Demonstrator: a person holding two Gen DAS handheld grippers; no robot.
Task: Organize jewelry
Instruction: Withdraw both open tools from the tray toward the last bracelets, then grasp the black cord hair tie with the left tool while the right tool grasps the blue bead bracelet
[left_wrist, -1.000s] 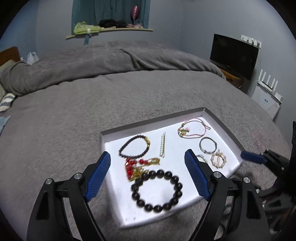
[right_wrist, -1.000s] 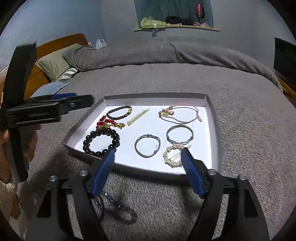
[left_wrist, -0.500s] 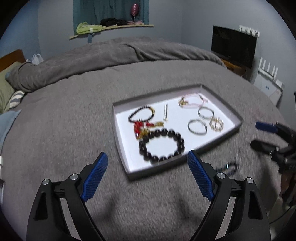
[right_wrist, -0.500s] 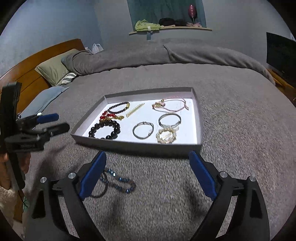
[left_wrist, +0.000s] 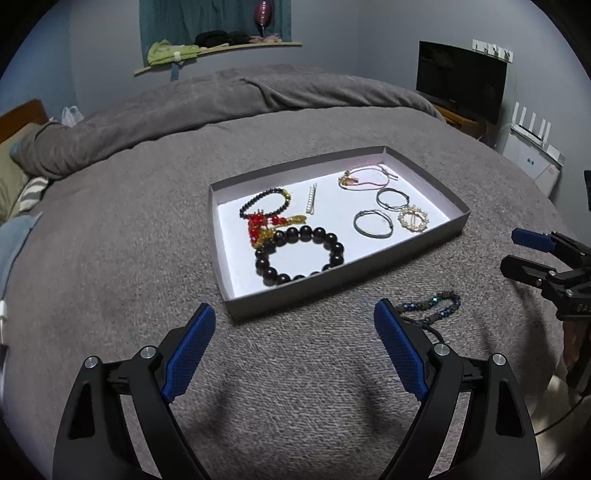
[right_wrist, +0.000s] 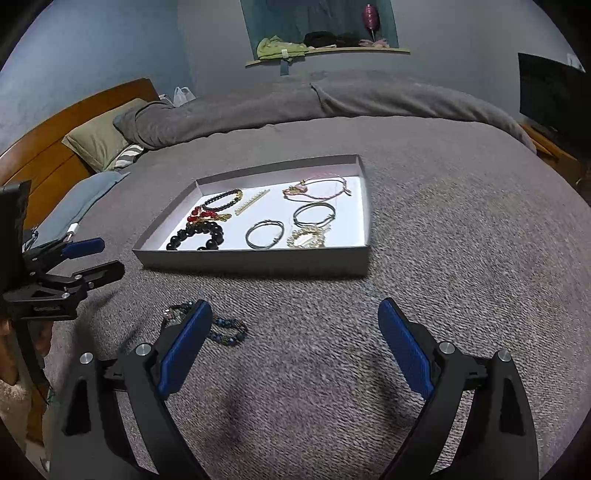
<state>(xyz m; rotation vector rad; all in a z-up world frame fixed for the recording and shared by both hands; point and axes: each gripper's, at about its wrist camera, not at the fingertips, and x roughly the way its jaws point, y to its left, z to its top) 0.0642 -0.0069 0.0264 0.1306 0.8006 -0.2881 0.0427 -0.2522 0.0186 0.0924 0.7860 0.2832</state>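
A shallow grey tray (left_wrist: 458, 223) with a white floor lies on the grey bed cover and holds several bracelets: a large black bead bracelet (left_wrist: 300, 254), a red and gold piece (left_wrist: 263, 225), two thin metal bangles, a pearl ring and a pink cord. The tray also shows in the right wrist view (right_wrist: 258, 260). A dark blue beaded bracelet (left_wrist: 437, 304) lies on the cover outside the tray, near its front edge, partly hidden behind a finger in the right wrist view (right_wrist: 225, 330). My left gripper (left_wrist: 293, 350) is open and empty. My right gripper (right_wrist: 293, 349) is open and empty.
The grey bed cover (left_wrist: 129, 229) surrounds the tray. Pillows and a wooden headboard (right_wrist: 70, 129) are at the left. A black TV (left_wrist: 460, 85) and a white router stand at the right. A wall shelf (left_wrist: 218, 50) holds clothes.
Both grippers have pulled back and away from the tray. The blue beaded bracelet on the cover has come into the left wrist view.
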